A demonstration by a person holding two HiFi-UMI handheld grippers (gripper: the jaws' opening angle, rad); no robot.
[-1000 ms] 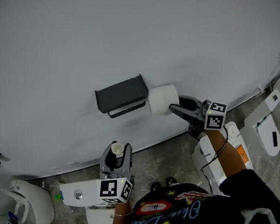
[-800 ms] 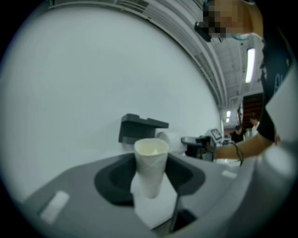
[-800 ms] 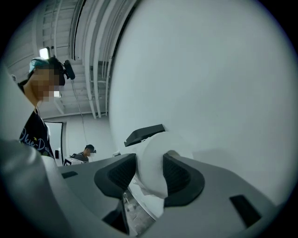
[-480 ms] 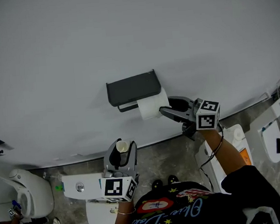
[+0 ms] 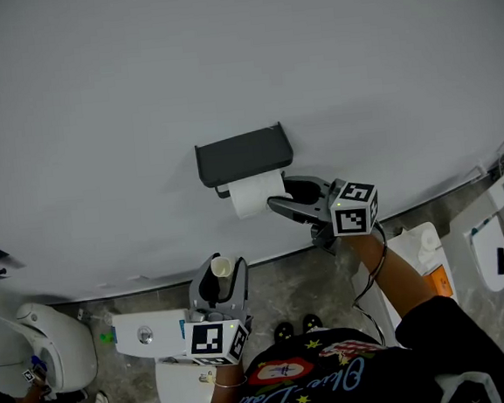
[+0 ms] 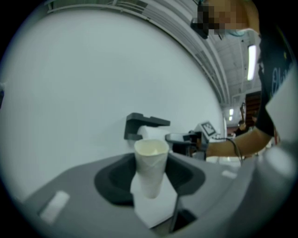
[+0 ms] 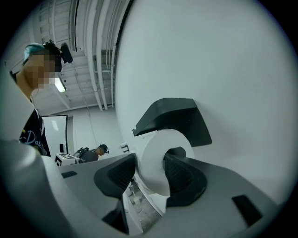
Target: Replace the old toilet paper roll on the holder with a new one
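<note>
Jaws wide, the right gripper [image 5: 278,199] pinched the wall of the full white paper roll [image 5: 253,196] under the dark grey holder [image 5: 244,156], the left gripper [image 5: 217,283] clamped the pale cardboard tube [image 5: 222,266]; a skewed roll could jam, slipping free.

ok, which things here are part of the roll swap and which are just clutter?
Job: holder; new roll, clamped by right gripper; cardboard tube, clamped by left gripper.
Clutter: left toilet; right toilet; white cistern.

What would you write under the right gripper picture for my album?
The right gripper holds a toilet paper roll just below the dark wall holder.
</note>
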